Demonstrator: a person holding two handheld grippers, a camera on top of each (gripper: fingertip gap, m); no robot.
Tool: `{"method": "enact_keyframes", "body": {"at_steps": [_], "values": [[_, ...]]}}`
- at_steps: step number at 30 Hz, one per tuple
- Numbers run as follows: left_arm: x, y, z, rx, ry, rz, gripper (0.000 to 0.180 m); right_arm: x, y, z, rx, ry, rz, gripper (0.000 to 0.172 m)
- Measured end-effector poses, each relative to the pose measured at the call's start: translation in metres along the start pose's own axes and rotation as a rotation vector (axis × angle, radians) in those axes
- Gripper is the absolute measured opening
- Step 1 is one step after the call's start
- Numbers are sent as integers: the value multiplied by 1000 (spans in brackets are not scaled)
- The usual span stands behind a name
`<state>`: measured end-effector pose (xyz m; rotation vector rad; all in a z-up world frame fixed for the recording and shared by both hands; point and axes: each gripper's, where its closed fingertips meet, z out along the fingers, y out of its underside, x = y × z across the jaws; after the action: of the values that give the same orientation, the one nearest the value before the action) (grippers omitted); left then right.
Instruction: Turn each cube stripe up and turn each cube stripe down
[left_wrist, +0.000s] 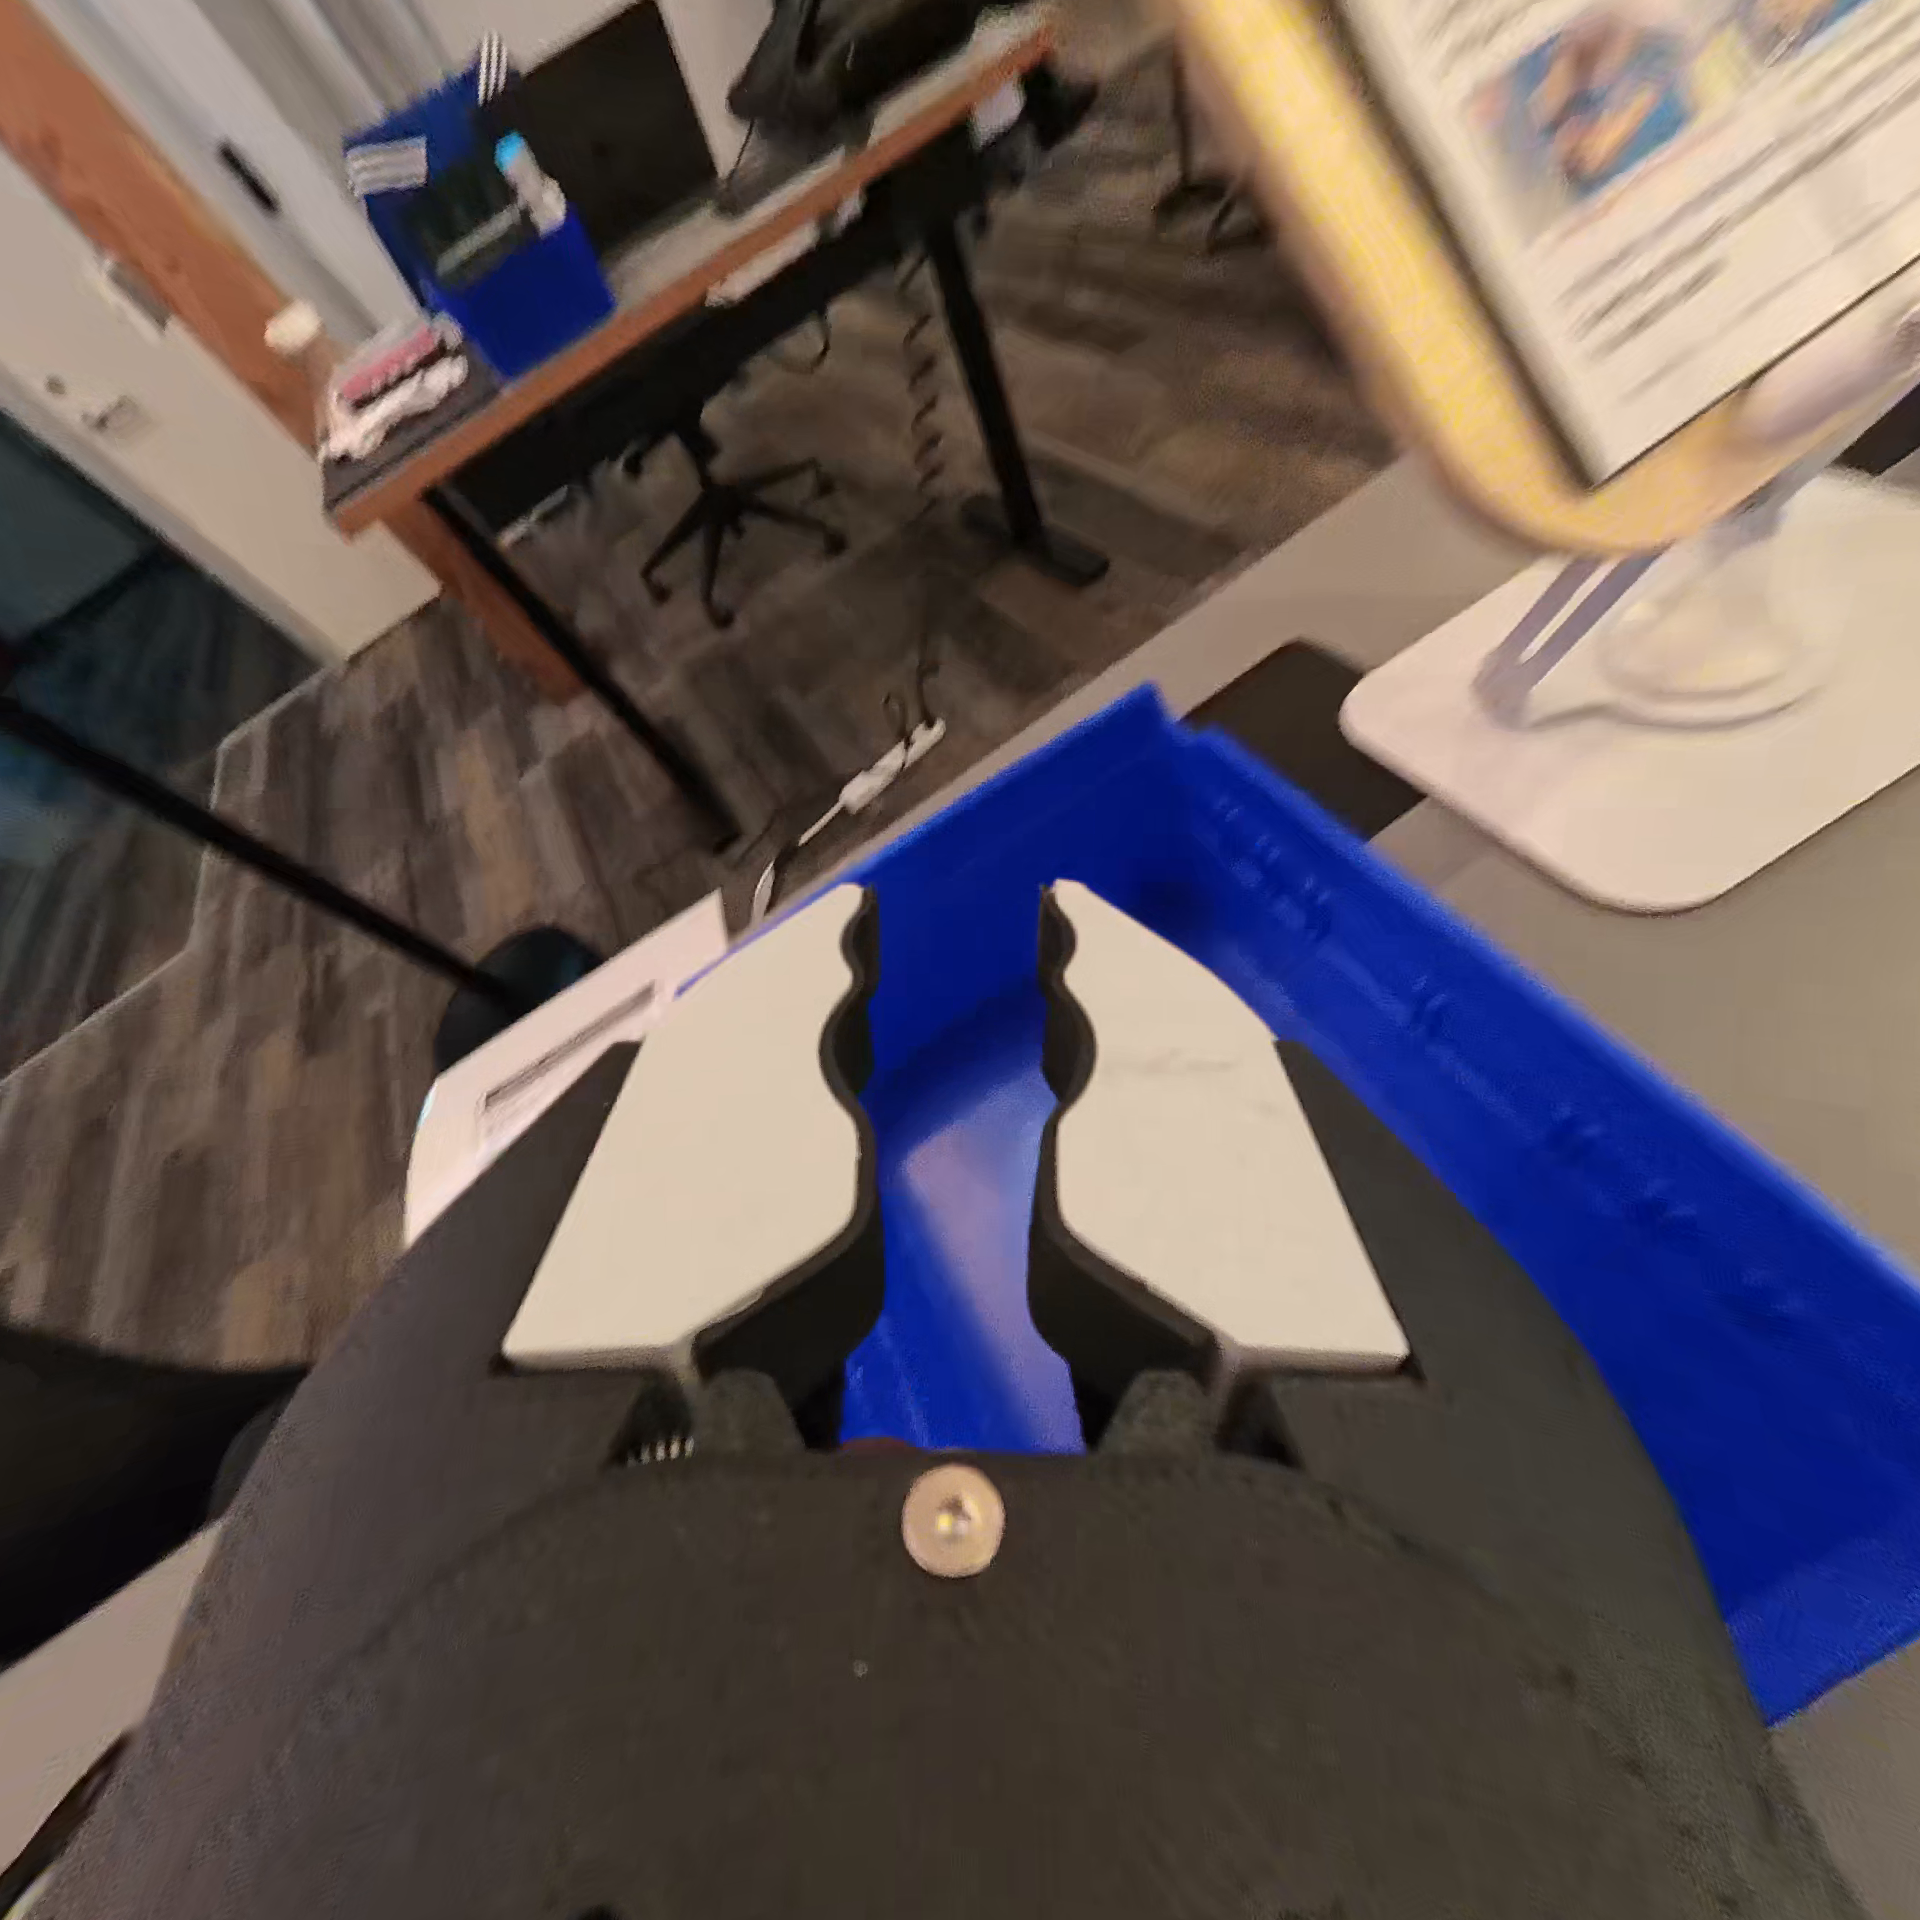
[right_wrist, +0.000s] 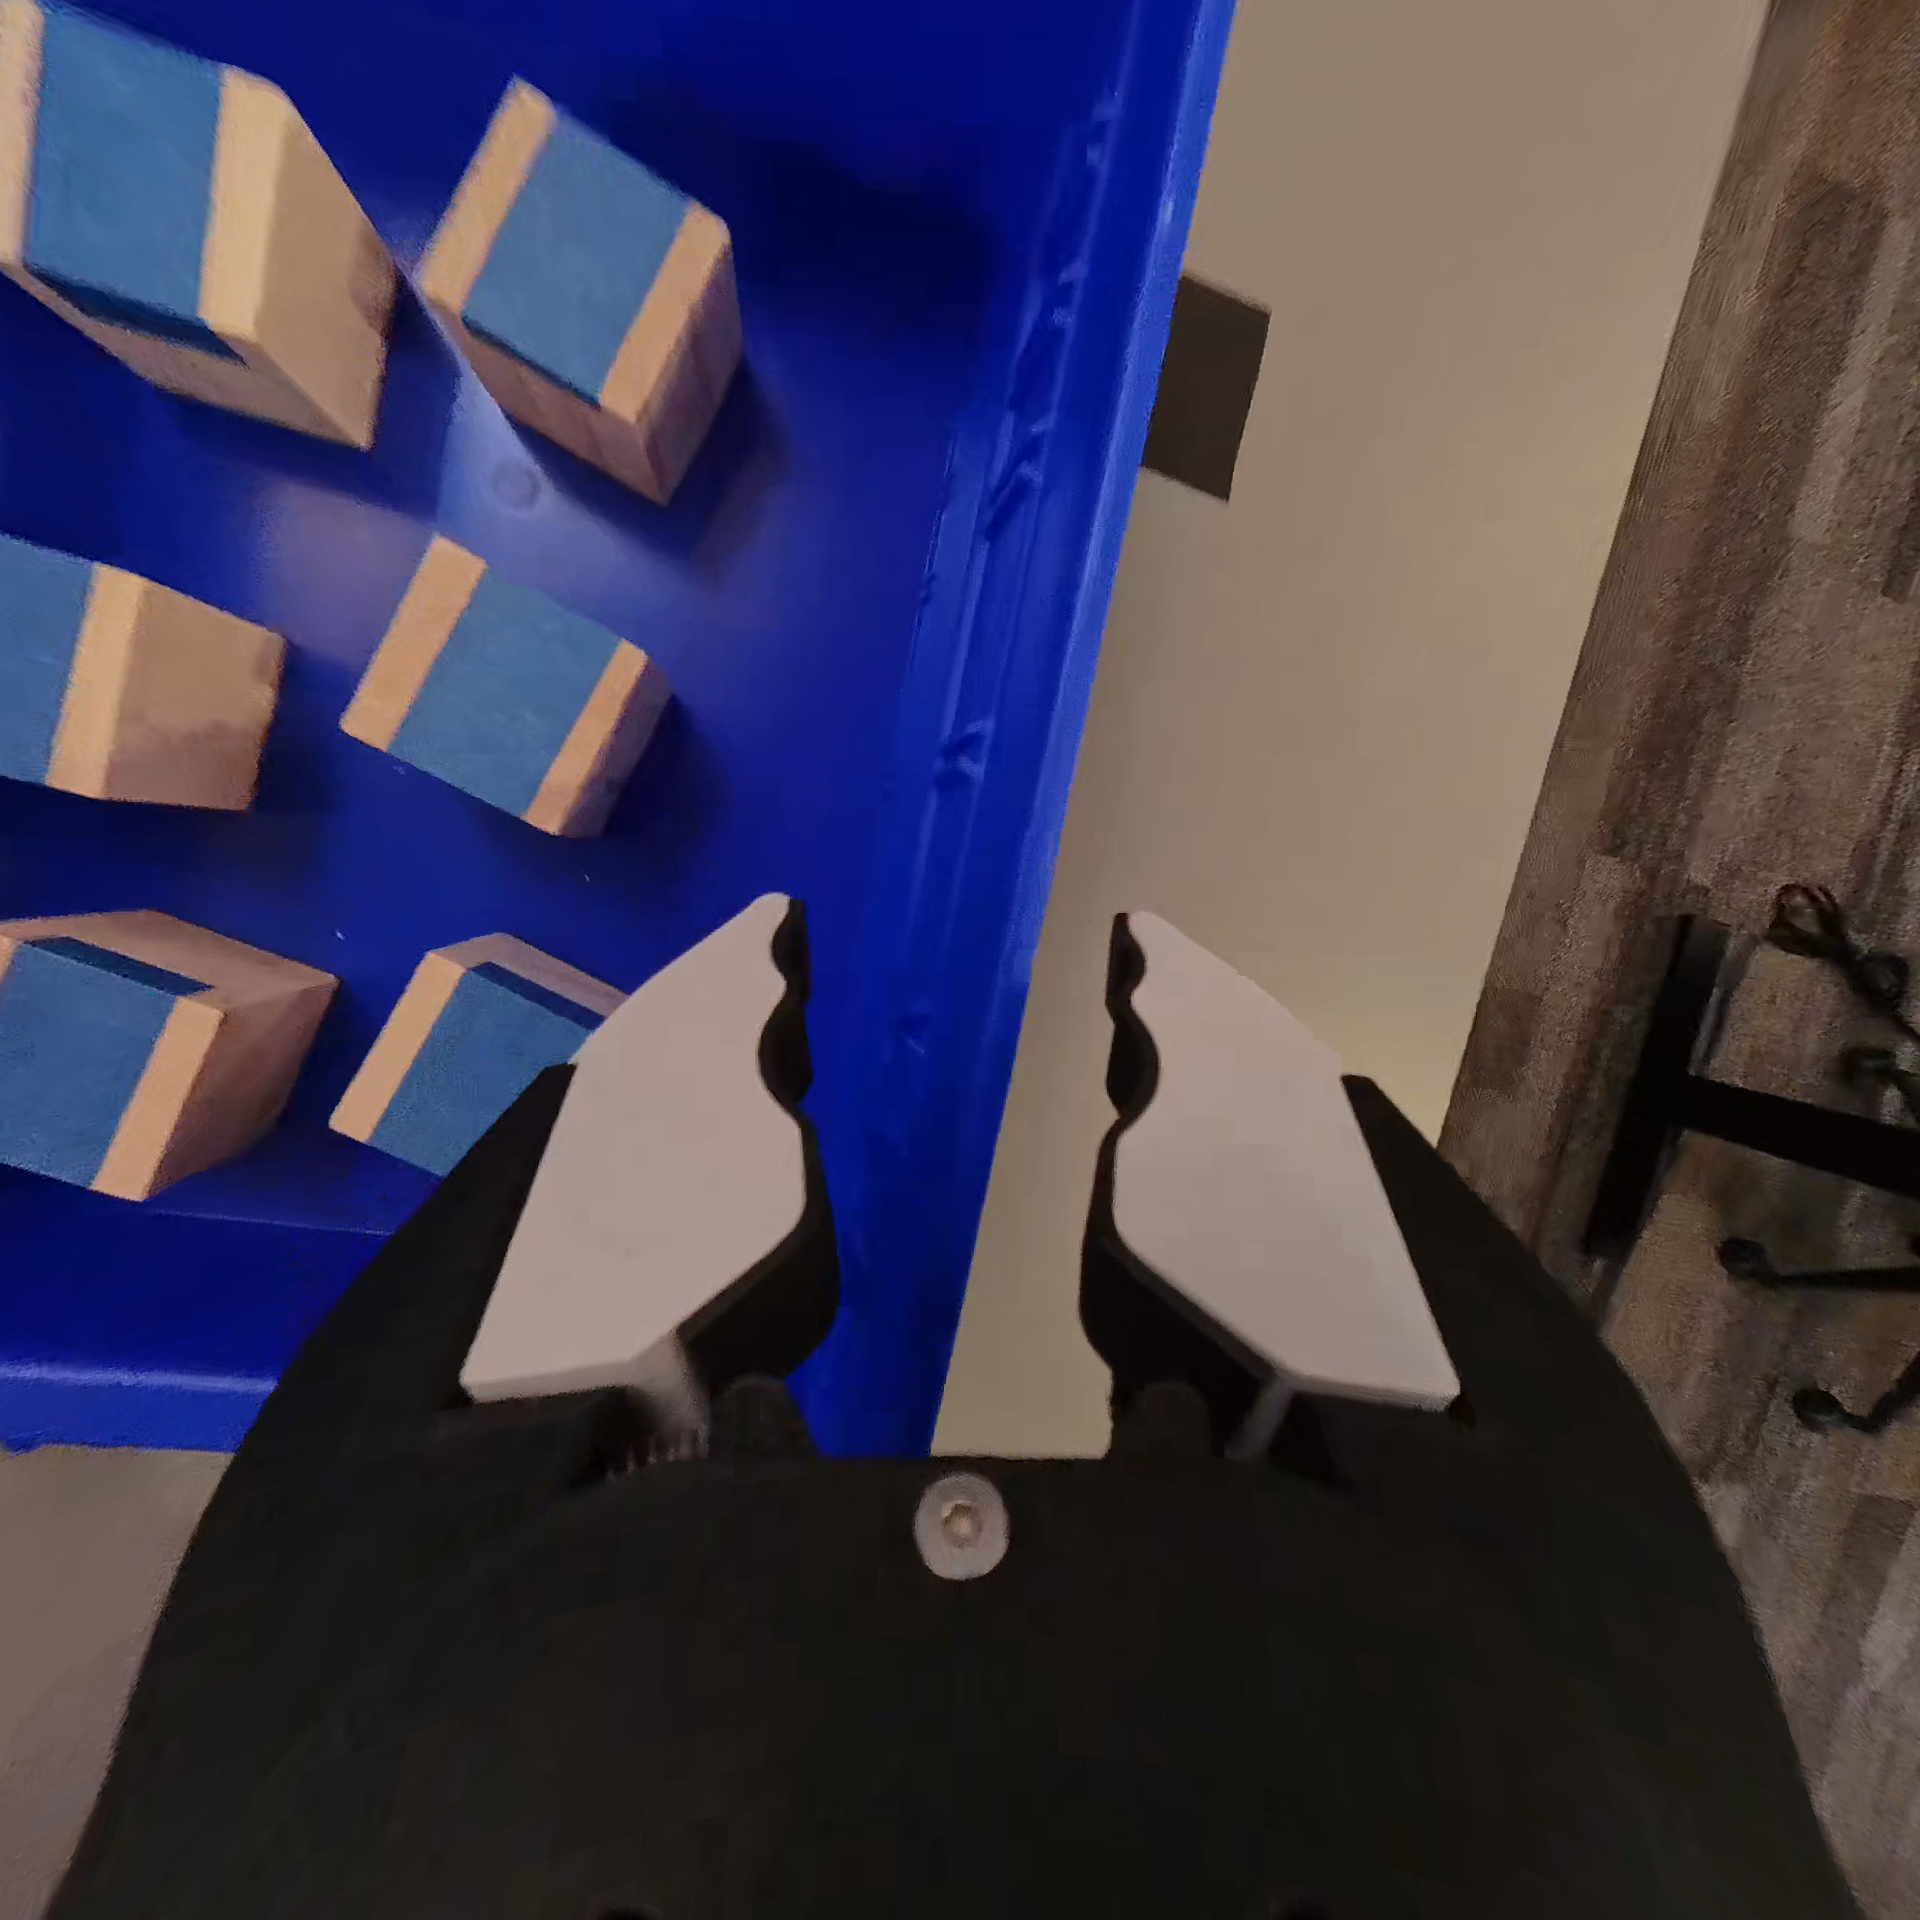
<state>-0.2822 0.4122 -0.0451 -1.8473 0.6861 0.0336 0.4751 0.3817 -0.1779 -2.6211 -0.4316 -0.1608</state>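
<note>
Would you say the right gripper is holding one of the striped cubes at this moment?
No, the right gripper is open over the blue tray's wall, with nothing between its fingers.

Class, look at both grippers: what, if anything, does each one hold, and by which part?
Nothing. The left gripper and right gripper are both open and bare above the blue tray.

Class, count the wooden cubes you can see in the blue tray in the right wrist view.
6, in two columns of three in the tray: top, middle, bottom. The last is partly behind the right gripper; more may lie out of frame.
</note>
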Motion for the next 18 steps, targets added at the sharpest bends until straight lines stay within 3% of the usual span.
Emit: {"method": "enact_keyframes", "body": {"at_steps": [4, 6, 11, 14, 18], "values": [[-28, 55, -4, -222, -77, -58, 48, -3, 6, 2, -51, -32, -17, 24], [-35, 80, -8, -321, -87, -125, 61, -2, 10, 4, -74, -27, -39, 21], [-27, 142, -14, -569, 2, -265, 71, -4, 14, 5, -77, -61, -80, 21], [-19, 167, -16, -664, 55, -306, 62, -6, 18, 7, -102, -63, -117, 21], [-5, 187, -13, -736, 154, -321, 23, -9, 19, 7, -98, -94, -124, 16]]}}
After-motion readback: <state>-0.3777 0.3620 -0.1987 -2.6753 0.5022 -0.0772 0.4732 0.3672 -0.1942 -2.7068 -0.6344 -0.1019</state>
